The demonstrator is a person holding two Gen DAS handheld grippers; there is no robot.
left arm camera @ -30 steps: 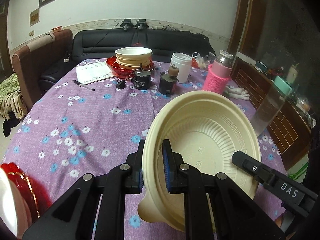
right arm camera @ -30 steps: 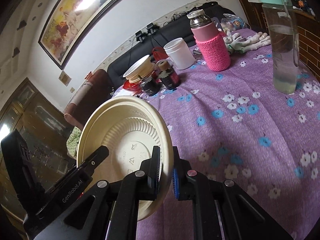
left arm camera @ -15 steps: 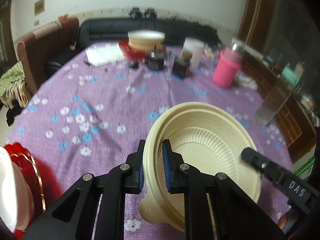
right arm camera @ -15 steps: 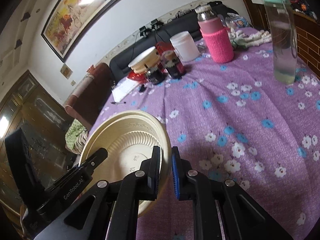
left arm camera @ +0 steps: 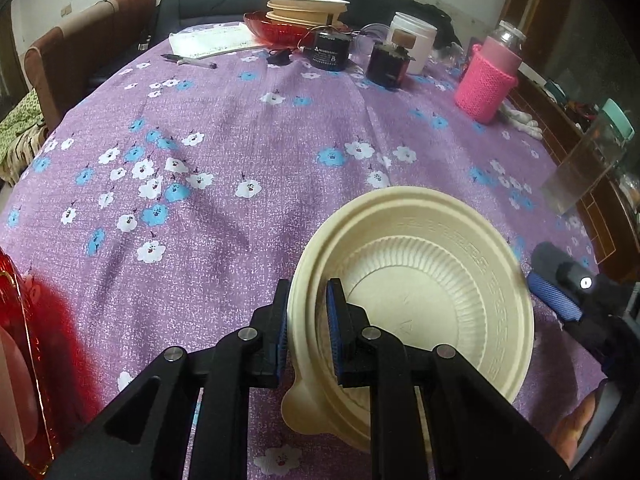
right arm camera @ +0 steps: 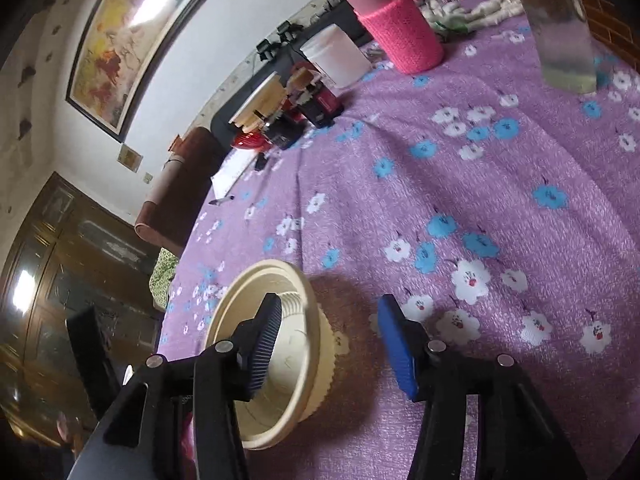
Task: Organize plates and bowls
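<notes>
Between the blue pads of the left hand-held gripper (left arm camera: 306,320) sits the near-left rim of the cream bowl (left arm camera: 416,300), pinched tight, one finger outside the wall and one inside. That bowl is low over the purple flowered cloth of the bench (left arm camera: 224,184), at the near right of the left wrist view, mouth up and tipped a little toward the camera, a small tab on its rim pointing back at the person; whether its base already touches the cloth I cannot tell. On the opposite rim stands the right hand-held gripper (right arm camera: 332,344), whose jaws have just been opening: they now stand well apart, the dark pad (right arm camera: 266,344) over the bowl's inside and the blue pad (right arm camera: 394,344) clear of its outer wall, so nothing is pressed between them. The left hand alone therefore carries the bowl, and the next move likely turns on that, since the bowl lies straight ahead of the left fingers and just to the left of the right ones. Farther out, at the far edge of the bench, a stack of cream bowls (left arm camera: 306,10) rests in a red dish (left arm camera: 276,30), well apart from the held one. Beside it stand a white jar (left arm camera: 416,46), dark boxes (left arm camera: 328,54) and a bottle in a pink knitted sleeve (left arm camera: 488,80); a red plate (left arm camera: 24,360) shows at the near left edge.
</notes>
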